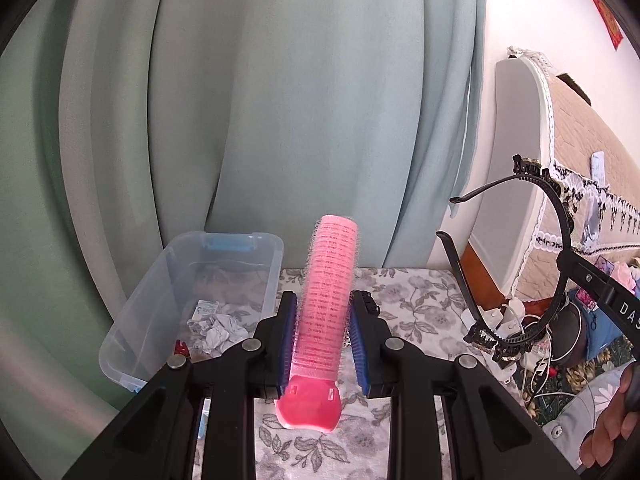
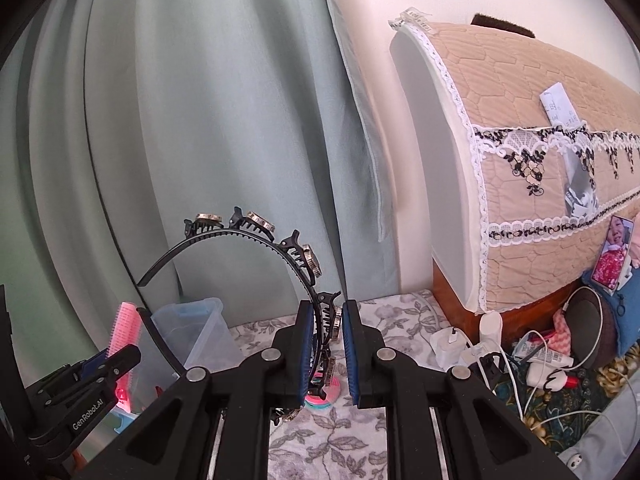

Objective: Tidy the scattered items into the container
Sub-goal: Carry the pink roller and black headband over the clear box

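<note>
The pink bristly cylindrical hair roller (image 1: 326, 300) is clamped upright in the left gripper (image 1: 325, 336), above the floral cloth (image 1: 416, 304). The black plastic toothed headband (image 2: 256, 240) (small clips along it) is pinched by the right gripper (image 2: 326, 350). The clear plastic storage box (image 1: 160, 300) sits just left, crumpled paper (image 1: 216, 326) inside.

The left gripper (image 1: 324, 332) pointed forward and somewhat downward, its black arms reaching up from the near edge of its own view, and its blue pads (image 1: 289, 344) were clamped on the sides of a pink hair roller (image 1: 326, 300) that stood upright between them. The right gripper (image 2: 326, 350), off to its right, was angled the same way, with its jaws nearly closed on the band of a black headband (image 2: 256, 248). A bare hand (image 1: 612, 424) gripped the right gripper's handle at the near right.
</note>
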`<state>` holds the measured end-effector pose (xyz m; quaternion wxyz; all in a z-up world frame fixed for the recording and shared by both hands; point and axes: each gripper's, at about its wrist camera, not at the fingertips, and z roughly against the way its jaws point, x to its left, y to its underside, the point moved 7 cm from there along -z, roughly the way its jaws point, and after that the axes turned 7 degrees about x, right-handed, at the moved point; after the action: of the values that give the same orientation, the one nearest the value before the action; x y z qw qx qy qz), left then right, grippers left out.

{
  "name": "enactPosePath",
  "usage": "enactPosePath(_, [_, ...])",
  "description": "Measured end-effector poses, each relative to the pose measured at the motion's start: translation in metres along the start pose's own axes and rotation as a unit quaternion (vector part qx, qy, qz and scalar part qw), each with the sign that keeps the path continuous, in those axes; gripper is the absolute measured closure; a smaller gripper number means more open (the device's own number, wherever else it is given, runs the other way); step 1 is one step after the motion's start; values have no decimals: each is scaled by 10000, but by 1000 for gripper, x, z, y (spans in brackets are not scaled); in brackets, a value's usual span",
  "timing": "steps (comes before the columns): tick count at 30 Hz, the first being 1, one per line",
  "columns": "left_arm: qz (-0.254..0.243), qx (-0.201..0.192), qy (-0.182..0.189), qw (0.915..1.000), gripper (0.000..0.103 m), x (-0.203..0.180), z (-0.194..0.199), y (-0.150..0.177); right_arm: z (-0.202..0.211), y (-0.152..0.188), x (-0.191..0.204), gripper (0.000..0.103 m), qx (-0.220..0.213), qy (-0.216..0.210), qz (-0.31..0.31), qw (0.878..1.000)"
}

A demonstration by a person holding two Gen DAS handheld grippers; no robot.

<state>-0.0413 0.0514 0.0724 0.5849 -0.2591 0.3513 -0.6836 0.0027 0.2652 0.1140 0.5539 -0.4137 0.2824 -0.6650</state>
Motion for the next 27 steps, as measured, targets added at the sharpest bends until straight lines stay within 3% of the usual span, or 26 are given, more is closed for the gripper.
enactPosePath(27, [1182, 36, -240, 9927, 77, 131, -11, 28, -55, 27, 139, 87, 496, -384, 1196, 9908])
